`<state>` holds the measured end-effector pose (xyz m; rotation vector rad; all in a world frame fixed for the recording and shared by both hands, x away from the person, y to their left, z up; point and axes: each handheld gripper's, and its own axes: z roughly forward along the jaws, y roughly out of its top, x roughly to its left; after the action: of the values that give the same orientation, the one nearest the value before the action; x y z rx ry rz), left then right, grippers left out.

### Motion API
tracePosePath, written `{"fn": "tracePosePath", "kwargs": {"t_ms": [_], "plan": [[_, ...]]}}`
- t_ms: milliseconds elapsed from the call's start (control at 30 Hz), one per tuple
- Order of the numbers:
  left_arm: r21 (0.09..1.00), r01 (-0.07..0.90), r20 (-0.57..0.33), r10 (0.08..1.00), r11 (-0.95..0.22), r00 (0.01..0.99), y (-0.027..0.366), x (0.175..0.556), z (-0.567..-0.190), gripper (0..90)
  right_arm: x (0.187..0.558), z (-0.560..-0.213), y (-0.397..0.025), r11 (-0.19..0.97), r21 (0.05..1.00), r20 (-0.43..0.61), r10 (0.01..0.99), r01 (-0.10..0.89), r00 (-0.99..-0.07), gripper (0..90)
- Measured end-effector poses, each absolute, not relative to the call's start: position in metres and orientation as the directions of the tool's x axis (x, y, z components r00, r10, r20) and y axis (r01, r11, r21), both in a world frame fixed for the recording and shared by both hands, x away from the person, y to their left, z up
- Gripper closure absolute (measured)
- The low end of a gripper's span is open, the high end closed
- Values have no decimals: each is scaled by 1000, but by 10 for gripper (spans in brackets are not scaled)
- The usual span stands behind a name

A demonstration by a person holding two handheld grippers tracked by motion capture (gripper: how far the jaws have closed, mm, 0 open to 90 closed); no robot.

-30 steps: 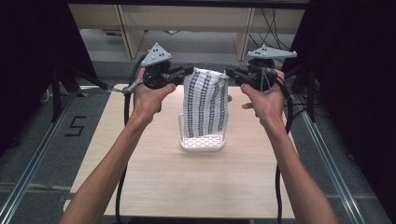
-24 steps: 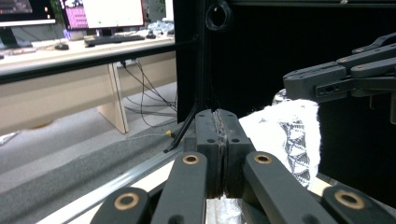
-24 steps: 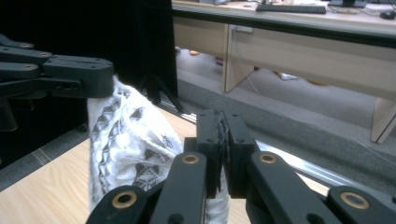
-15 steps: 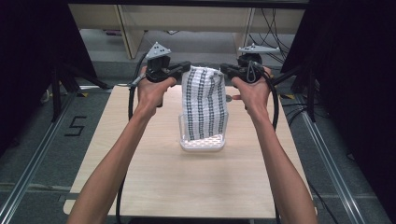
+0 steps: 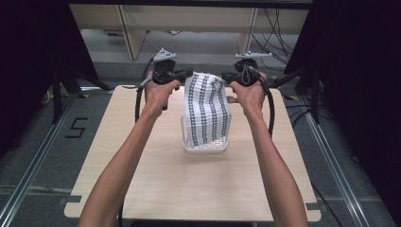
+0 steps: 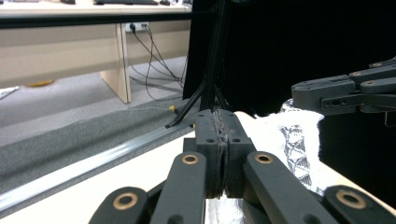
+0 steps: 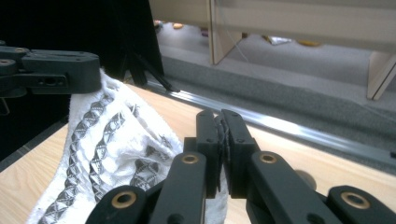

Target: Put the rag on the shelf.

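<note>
A white cloth (image 5: 205, 109) with dark patterned stripes hangs upright, held by its two top corners. My left gripper (image 5: 188, 74) is shut on its left corner and my right gripper (image 5: 226, 75) on its right corner. The cloth's lower end reaches into a clear plastic container (image 5: 203, 149) on the table. In the left gripper view the jaws (image 6: 222, 135) are pressed together with cloth (image 6: 294, 140) beside them and the right gripper (image 6: 345, 91) beyond. In the right gripper view the shut jaws (image 7: 219, 135) pinch the cloth (image 7: 107, 149), with the left gripper (image 7: 51, 70) at upper left.
The light wooden table (image 5: 189, 189) has bare surface in front of the container. Metal rails (image 5: 28, 175) run along the floor on both sides. Wooden furniture legs (image 5: 132, 33) and cables (image 5: 279, 28) lie beyond the far edge.
The right gripper has moved left toward the left gripper, bringing the cloth's top corners closer together. The cloth now hangs narrower.
</note>
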<state>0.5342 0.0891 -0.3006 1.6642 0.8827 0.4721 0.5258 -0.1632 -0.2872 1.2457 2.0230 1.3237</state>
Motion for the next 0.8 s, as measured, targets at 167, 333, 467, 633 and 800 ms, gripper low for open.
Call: {"fn": "tracePosePath", "kwargs": {"t_ms": [167, 333, 467, 633, 800], "plan": [[938, 334, -147, 757, -98, 637, 88, 538, -308, 871, 531, -299, -163, 137, 862, 140, 861, 487, -488, 867], [928, 358, -160, 755, -104, 635, 86, 541, -315, 866, 534, -308, -162, 146, 847, 136, 870, 511, -474, 859], [916, 381, -164, 750, -125, 641, 84, 542, -322, 843, 535, -313, -161, 160, 841, 125, 872, 517, -473, 847], [900, 410, -171, 744, -149, 646, 83, 543, -329, 799, 537, -321, -162, 186, 825, 98, 883, 533, -459, 803], [884, 439, -177, 750, -164, 637, 80, 544, -332, 600, 538, -326, -164, 187, 816, 94, 891, 548, -445, 737]]}}
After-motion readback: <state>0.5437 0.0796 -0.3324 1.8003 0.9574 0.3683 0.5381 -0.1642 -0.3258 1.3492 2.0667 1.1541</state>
